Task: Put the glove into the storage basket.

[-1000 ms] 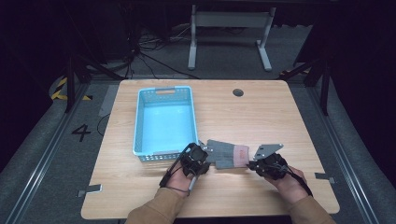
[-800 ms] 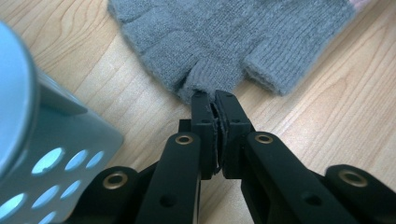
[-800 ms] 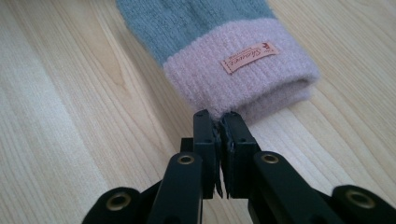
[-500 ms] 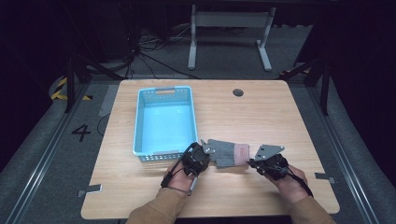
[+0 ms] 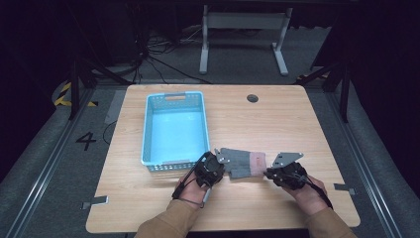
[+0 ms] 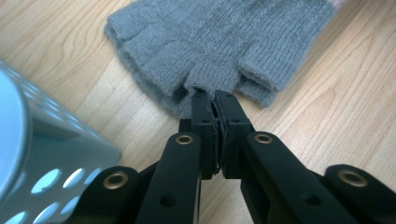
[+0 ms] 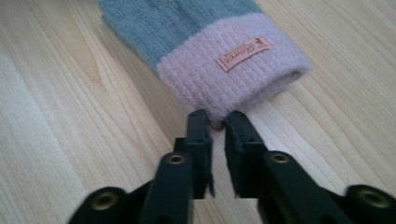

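Grey knit fingerless glove [image 5: 242, 162] w/ pink cuff lies flat on the wooden counter [image 5: 277, 119], near its front edge, approx. 6 o'clock from counter centre in the high view. It sits btwn the two hands, finger end at 9 o'clock, cuff at 3 o'clock.

Left gripper [image 5: 216, 165] is at the glove's 9 o'clock side. In the left gripper view the left gripper [image 6: 214, 100] has its jaws pressed together on the knit edge btwn the finger stubs, a fold of grey fabric pinched in the tips; the glove [image 6: 219, 42] spreads out toward 12 o'clock from the tips.

Right gripper [image 5: 270, 173] is at the cuff end, approx. 3 o'clock of the glove. In the right gripper view the right gripper [image 7: 215, 120] shows a narrow gap, jaws having just been opening; the tips sit at the rim of the pink cuff [image 7: 233, 70], a bit of cuff edge btwn them but not squeezed. Small orange label [image 7: 243, 53] on the cuff, text too small to read.

Light-blue perforated basket [image 5: 173, 130] stands on the counter at approx. 10 o'clock of the glove, just beside the left gripper; its corner [image 6: 42, 154] shows at 8 o'clock in the left gripper view.
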`<control>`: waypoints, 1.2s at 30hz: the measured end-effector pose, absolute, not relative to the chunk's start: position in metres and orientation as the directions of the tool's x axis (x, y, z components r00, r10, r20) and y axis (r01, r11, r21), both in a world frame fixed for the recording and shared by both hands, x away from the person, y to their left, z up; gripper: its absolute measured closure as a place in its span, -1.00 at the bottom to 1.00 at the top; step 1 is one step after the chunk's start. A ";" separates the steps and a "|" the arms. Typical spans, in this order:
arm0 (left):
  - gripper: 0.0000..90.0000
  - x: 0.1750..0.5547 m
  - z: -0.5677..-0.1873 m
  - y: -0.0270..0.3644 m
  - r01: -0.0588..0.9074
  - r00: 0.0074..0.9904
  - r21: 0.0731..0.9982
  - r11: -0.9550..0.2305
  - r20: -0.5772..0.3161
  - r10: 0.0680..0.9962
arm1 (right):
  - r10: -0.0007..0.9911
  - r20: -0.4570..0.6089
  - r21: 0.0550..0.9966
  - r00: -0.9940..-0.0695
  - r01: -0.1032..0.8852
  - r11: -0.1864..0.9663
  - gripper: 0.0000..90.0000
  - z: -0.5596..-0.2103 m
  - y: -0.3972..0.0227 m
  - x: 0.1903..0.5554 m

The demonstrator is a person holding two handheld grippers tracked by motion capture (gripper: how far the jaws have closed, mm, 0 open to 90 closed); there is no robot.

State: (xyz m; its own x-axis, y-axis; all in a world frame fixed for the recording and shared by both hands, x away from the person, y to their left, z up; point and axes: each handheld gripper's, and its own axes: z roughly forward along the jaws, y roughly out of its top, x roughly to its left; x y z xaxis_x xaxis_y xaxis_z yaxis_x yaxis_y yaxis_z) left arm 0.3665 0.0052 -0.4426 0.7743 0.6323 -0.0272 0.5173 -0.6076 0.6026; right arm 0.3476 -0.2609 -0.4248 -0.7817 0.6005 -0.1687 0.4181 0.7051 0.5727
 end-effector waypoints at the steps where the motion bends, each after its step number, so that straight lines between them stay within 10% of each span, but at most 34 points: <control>1: 0.83 0.367 -0.443 0.006 0.521 0.772 0.606 -0.601 -0.036 0.634 | 0.606 -0.171 0.583 -0.777 0.416 0.698 0.52 -0.425 -0.262 0.349; 36: -0.33 0.390 -0.408 -0.030 0.493 0.830 0.659 -0.568 -0.161 0.533 | 0.703 -0.023 0.699 -0.711 0.491 0.520 0.20 -0.400 -0.306 0.349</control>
State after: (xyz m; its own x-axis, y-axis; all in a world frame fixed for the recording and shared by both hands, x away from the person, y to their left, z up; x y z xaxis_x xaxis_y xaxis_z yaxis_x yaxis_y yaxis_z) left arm 0.3903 -0.0303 -0.4078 0.8304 0.5332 -0.1615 0.4929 -0.5681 0.6590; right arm 0.3490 -0.3056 -0.3998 -0.7111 0.7028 -0.0227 0.4912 0.5196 0.6991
